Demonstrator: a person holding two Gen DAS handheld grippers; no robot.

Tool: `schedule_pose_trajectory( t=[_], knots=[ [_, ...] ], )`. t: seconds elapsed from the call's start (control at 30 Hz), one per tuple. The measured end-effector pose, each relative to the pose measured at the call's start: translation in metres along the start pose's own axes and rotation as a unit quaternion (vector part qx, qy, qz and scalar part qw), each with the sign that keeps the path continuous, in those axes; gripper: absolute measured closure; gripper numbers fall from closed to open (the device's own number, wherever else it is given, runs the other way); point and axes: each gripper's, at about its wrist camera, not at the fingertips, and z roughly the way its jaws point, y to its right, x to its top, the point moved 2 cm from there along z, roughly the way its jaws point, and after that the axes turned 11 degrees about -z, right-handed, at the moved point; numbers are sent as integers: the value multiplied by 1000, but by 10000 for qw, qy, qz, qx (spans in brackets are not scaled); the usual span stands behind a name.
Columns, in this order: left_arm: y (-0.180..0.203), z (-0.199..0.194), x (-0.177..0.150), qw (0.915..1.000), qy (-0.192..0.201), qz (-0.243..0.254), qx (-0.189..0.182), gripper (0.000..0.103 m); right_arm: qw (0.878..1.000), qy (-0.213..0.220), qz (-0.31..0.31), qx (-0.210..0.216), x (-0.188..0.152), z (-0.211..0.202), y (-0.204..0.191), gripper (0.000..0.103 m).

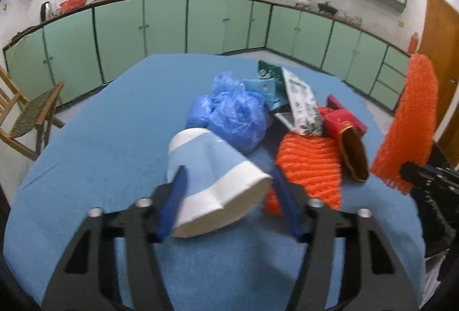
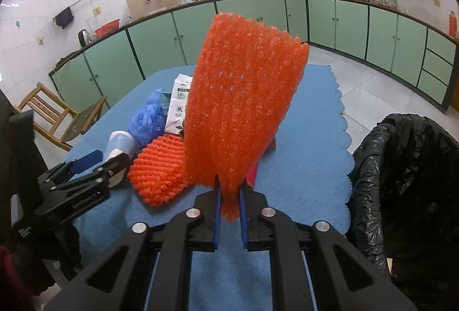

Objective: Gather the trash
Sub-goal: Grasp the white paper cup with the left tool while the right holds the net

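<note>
My left gripper (image 1: pixel 229 170) is shut on a light blue and white paper cup (image 1: pixel 212 176) lying on its side, just above the blue tablecloth (image 1: pixel 100 139). My right gripper (image 2: pixel 228 190) is shut on an orange foam net (image 2: pixel 241 110) and holds it upright above the table; the net also shows at the right of the left wrist view (image 1: pixel 407 121). A second orange foam net (image 1: pixel 307 167), a crumpled blue plastic bag (image 1: pixel 229 113), a white printed carton (image 1: pixel 304 101), a red box (image 1: pixel 344 119) and teal packaging (image 1: pixel 266 84) lie heaped mid-table.
A black trash bag (image 2: pixel 407 167) stands open beside the table's right edge. A wooden chair (image 1: pixel 31 113) stands at the left. Green cabinets (image 1: pixel 166 24) line the far walls, and a wooden door (image 1: pixel 441 53) is at the right.
</note>
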Motion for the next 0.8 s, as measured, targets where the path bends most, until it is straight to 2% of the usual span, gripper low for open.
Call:
schedule_pose_trajectory(
  t=[0.07, 0.37, 0.57, 0.8],
  knots=[
    [3, -3, 0, 10000, 14, 52, -78, 65, 10000, 11, -3, -1, 0, 0, 0, 92],
    [7, -10, 0, 9998, 101, -9, -181, 86, 10000, 73, 16, -14, -3, -6, 3, 92],
    [8, -22, 8, 9994, 311, -53, -104, 93, 9999, 144, 40, -30, -1, -11, 5, 92],
    [18, -46, 25, 9979, 648, 18, -73, 96, 9995, 214, -133, -175, 7, -23, 0, 92]
  ],
)
